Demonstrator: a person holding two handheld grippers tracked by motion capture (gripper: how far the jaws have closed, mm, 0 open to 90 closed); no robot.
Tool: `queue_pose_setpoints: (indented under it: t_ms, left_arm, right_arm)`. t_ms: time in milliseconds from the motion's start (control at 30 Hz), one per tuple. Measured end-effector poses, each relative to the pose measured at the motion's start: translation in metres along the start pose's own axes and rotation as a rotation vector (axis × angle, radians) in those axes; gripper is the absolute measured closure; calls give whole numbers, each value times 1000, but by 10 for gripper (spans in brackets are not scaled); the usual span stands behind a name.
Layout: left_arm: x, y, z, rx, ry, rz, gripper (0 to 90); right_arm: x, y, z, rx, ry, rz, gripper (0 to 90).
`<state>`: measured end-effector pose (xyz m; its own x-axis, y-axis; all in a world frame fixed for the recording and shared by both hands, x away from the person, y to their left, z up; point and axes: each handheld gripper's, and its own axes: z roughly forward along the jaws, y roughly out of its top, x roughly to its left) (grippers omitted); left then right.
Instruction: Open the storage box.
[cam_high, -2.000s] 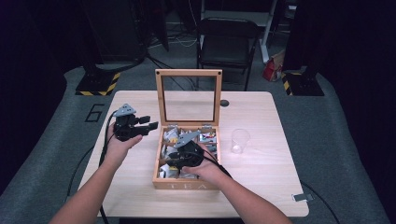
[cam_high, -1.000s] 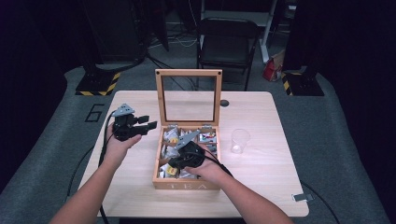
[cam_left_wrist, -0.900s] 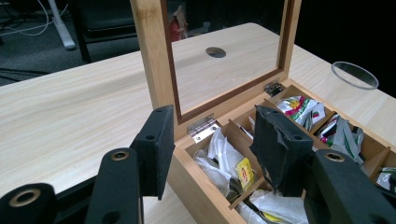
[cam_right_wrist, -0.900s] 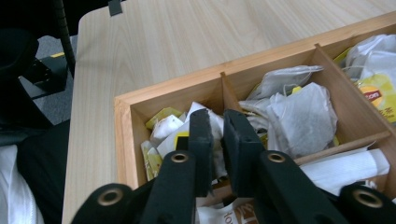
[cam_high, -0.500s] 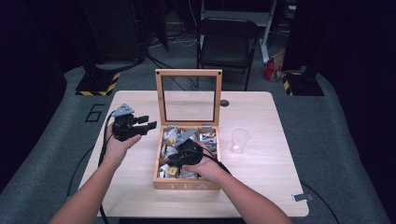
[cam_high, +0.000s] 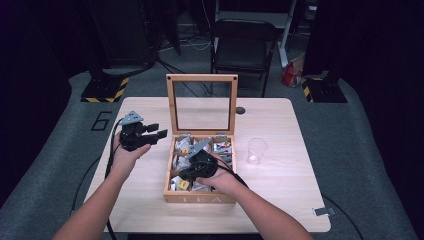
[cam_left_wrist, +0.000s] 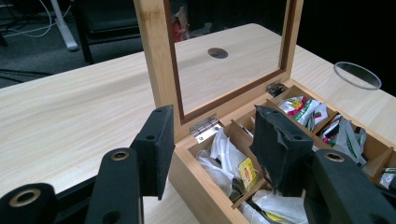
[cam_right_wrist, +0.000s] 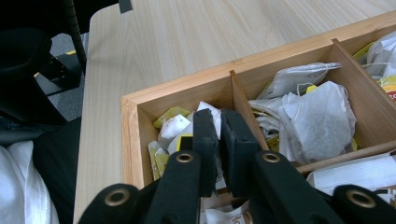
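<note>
Little has shifted since the earlier frames: both hands stay put, while the right gripper (cam_right_wrist: 219, 140) has just closed its jaws almost together on a white paper tea bag (cam_right_wrist: 205, 114) in the 7 o'clock compartment of the open wooden tea box (cam_high: 200, 197). At 9 o'clock, the left gripper (cam_high: 150, 134) hovers half open and empty.

a: both tools matte black. left tool (cam_high: 150, 134) has a grey three-cornered plate on top, black cable trailing off the back.
b: right tool (cam_high: 192, 167)?
a: same build, grey plate, black cable. jaws are flat black pads on chunky arms, brass-ringed pivot holes at the joints.
b: sleeves?
a: none, forearms bare. something white and dark worn, in the right gripper view.
</note>
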<state>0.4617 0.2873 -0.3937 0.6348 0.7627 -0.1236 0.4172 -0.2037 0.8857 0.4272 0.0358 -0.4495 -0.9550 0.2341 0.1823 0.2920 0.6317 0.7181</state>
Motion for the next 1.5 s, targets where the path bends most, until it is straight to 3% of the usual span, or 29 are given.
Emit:
queue_pose_setpoints:
  t_ms: [667,1500]
  left_arm:
    - [0,0,2,0,5,-5,483]
    - [1,0,1,-7,8,-6,483]
  right_arm:
    - [9,3,-7,-20,29,-16,898]
    - [10,24,-46,-90,-26,-11,898]
